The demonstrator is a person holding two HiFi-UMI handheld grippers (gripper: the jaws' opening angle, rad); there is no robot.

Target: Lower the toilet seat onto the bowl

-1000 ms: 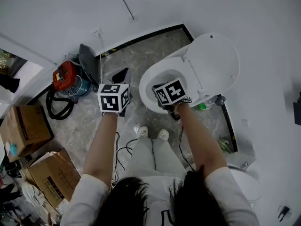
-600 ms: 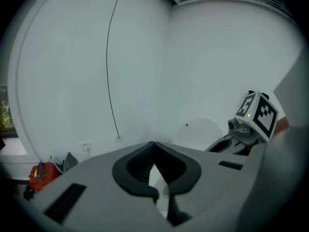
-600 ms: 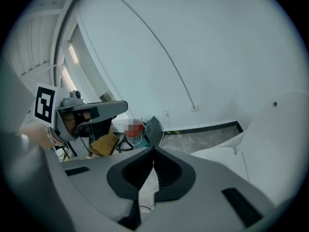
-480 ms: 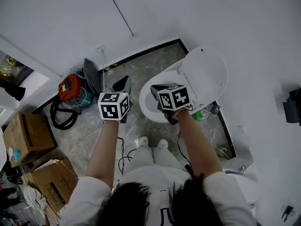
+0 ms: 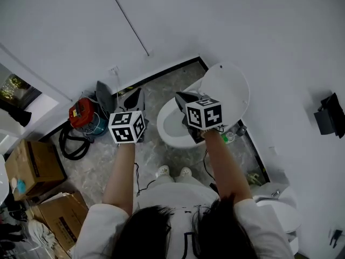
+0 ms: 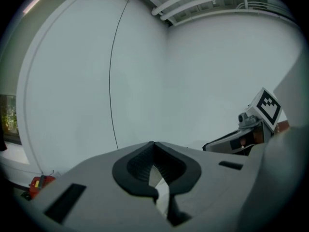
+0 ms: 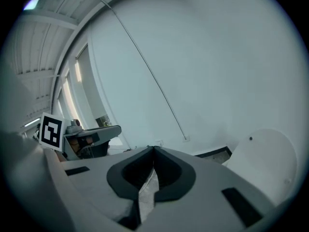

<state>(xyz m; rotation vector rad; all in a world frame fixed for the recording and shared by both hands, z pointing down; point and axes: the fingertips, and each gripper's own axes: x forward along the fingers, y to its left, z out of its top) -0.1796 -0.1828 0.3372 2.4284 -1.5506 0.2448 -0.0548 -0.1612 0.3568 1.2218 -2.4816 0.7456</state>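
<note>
Seat [image 5: 226, 90] is up, tilted back toward the far right wall, not on the bowl [image 5: 164, 129]

Right gripper [image 7: 154, 149]: jaws together, nothing clamped. It hangs over the bowl just left of the seat's edge; in its own view the seat sits off to the right, outside the jaws. Can't tell if it touches the seat

Left gripper [image 6: 153, 144]: jaws also closed at the tips, empty, held over the floor left of the bowl, pointing at the far wall, well clear of the seat

Around it:
- red machine [image 5: 80, 112] with a black hose [image 5: 67, 144] on the floor at far left, by the wall
- boxes [image 5: 29, 166] near left
- green item [image 5: 230, 138] at the toilet base on the right, too small to identify
- white round fixture [image 5: 280, 212] near right
- black box [image 5: 326, 115] mounted on the right wall
- thin cable [image 5: 126, 20] running down the far wall
- shoes [image 5: 161, 171] just near of the bowl

Nothing lies between seat and bowl rim except the right gripper itself
</note>
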